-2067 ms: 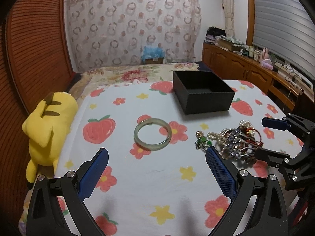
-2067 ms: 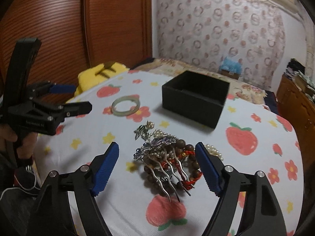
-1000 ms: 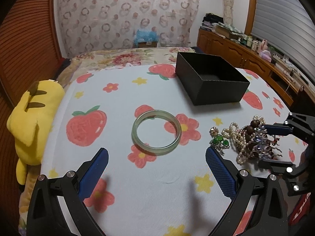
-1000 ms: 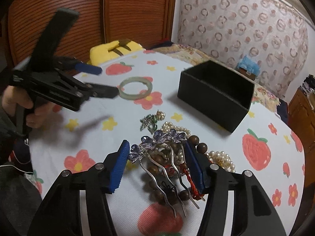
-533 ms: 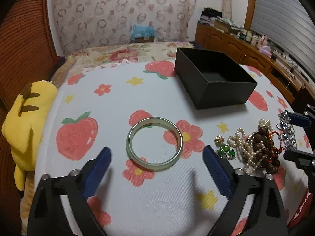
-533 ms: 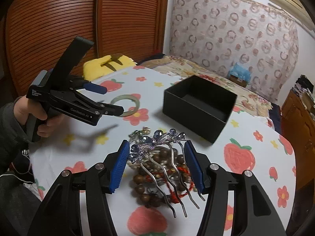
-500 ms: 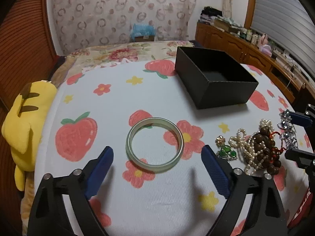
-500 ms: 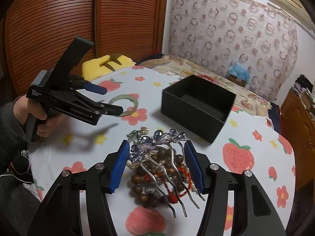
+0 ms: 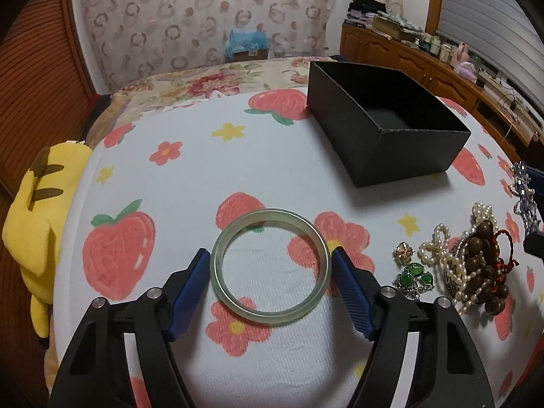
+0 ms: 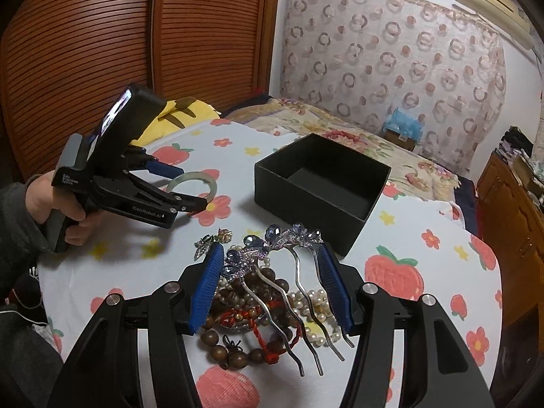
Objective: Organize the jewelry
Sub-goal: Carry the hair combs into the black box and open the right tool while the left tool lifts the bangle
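A: Since the left gripper (image 9: 270, 265) has dropped in over the green bangle (image 9: 270, 267), where does that leave us?

B: Jaws have just been closing, w/ the bangle between them. Blue pads sit right at its outer rim on both sides, touching or nearly so; can't call it a firm clamp yet. Bangle's flat on the strawberry-print cloth (image 9: 190, 176), not lifted.

A: And the right gripper (image 10: 268, 282)?

B: Clamped on the blue-flower hair comb (image 10: 272, 248), which has come up off the bead and pearl pile (image 10: 244, 319) a bit vs. a sec ago. Prongs hang down toward the camera.

A: So what's that mean for the job?

B: Prob. both pieces go to the black box (image 10: 323, 190), which looks empty and sits open past the pile. Comb's on its way, bangle's next once the pinch seats. Slick round rim, so it could squirt out if the squeeze is off-centre.
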`<state>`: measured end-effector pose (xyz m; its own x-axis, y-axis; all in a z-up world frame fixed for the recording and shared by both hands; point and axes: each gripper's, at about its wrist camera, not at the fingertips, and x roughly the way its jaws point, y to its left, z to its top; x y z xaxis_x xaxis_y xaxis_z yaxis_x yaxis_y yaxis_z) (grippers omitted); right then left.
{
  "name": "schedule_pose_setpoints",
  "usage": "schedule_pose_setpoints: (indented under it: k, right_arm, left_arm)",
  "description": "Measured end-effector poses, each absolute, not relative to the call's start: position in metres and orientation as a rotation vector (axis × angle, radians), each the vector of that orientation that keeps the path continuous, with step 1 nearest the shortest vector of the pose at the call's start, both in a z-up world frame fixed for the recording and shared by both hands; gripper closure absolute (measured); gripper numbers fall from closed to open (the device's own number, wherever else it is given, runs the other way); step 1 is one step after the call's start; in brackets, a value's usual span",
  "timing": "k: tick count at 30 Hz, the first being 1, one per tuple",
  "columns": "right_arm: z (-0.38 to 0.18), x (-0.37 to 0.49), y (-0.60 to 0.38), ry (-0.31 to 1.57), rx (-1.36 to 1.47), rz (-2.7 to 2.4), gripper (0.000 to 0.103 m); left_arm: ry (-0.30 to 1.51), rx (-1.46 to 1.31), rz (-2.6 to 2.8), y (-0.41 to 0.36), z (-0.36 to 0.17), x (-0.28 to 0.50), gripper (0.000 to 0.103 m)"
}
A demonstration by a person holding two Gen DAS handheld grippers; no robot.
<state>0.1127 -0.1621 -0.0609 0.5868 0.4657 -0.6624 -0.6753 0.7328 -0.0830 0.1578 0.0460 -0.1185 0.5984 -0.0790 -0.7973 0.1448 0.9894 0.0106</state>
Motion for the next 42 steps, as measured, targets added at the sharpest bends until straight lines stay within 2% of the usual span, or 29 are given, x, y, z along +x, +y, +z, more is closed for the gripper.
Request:
schedule_pose_setpoints:
  k: [7, 22, 34, 42]
  right_arm:
    - [-0.058, 0.119, -0.162, 0.657, -0.347, 0.671, 0.043]
    - [-0.031, 0.178, -0.149, 0.61, -0.354, 0.664, 0.043]
    - [-0.045, 0.247, -0.132, 0.667, -0.284, 0.701, 0.043]
    - [-0.062, 0.263, -0.121, 0.707, -0.286, 0.727, 0.042]
  left_arm:
    - [0.912, 0.063, -0.124, 0.047, -0.117, 0.159, 0.034]
    - [0.788, 0.047, -0.147, 0.04, -0.07, 0.154, 0.034]
    - [0.755, 0.065, -0.159, 0.038, -0.042, 0.166, 0.034]
    - [0.745, 0.076, -0.156, 0.034, -0.034, 0.186, 0.034]
